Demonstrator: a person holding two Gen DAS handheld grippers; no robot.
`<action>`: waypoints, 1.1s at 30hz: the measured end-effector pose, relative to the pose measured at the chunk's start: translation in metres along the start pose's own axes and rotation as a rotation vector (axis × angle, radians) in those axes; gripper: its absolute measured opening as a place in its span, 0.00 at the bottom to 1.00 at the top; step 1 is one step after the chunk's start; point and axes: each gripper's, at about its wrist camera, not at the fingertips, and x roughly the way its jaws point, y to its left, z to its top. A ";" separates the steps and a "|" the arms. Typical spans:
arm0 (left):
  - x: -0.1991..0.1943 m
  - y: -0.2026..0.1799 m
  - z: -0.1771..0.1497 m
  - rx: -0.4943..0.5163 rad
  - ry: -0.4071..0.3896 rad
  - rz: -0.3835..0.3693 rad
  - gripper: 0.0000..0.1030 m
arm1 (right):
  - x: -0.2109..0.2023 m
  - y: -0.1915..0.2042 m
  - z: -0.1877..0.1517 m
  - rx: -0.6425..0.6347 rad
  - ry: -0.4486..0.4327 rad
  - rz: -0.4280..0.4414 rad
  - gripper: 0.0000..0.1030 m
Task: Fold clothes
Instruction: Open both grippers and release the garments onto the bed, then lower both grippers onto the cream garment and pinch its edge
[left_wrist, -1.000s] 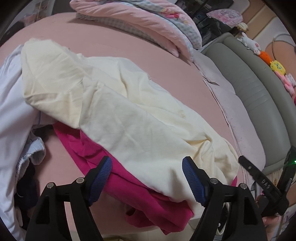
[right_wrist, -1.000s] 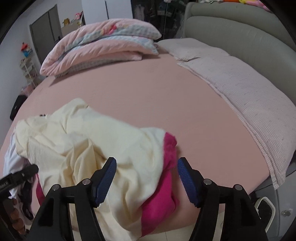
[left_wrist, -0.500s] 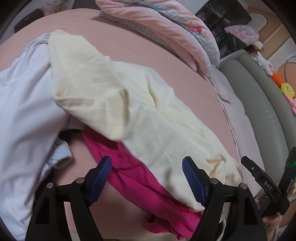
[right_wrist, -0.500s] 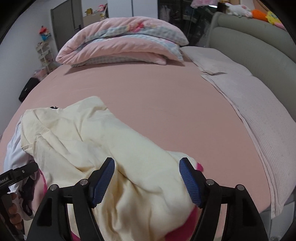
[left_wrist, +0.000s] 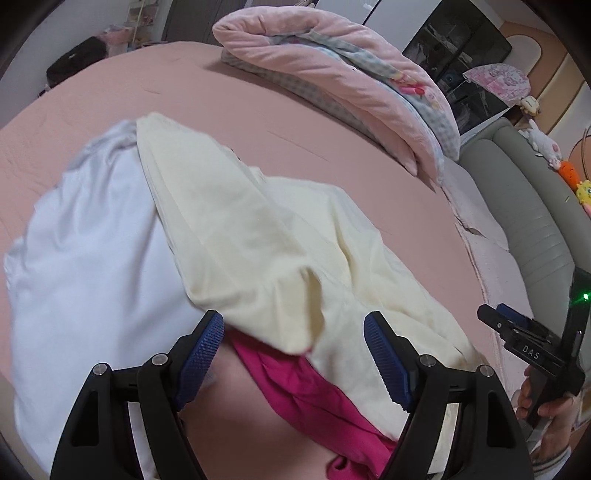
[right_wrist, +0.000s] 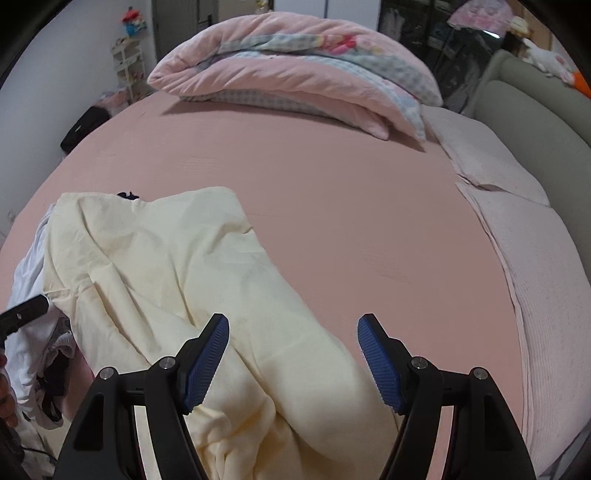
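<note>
A rumpled cream cotton garment (left_wrist: 258, 236) lies unfolded atop a magenta garment (left_wrist: 314, 391) and white clothing (left_wrist: 92, 258) on the pink bed sheet (right_wrist: 351, 206), both left gripper (left_wrist: 293, 354) and right gripper (right_wrist: 293, 354) hovering wide-jawed, empty, seemingly seeking an edge

**Soft indoor light, heavy fisheye bend**

The room was evenly, rather dimly lit, with a pinkish cast over the bed (right_wrist: 332, 206). The folded quilt (right_wrist: 295, 74) threw a soft shadow on the sheet beneath it. Both views bulged strongly, their corners black. The white garment (left_wrist: 92, 258) looked smeared and soft in the left view. A green lamp (left_wrist: 575, 296) glowed at the right edge.
</note>
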 end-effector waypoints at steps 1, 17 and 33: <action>0.001 0.000 0.003 0.013 -0.002 0.015 0.75 | 0.004 0.003 0.004 -0.014 0.012 0.000 0.70; 0.020 0.004 0.043 0.209 0.065 0.196 0.75 | 0.081 0.030 0.058 -0.052 0.146 0.154 0.70; 0.052 -0.031 0.070 0.387 0.170 0.204 0.75 | 0.077 0.012 0.122 -0.023 0.176 0.141 0.70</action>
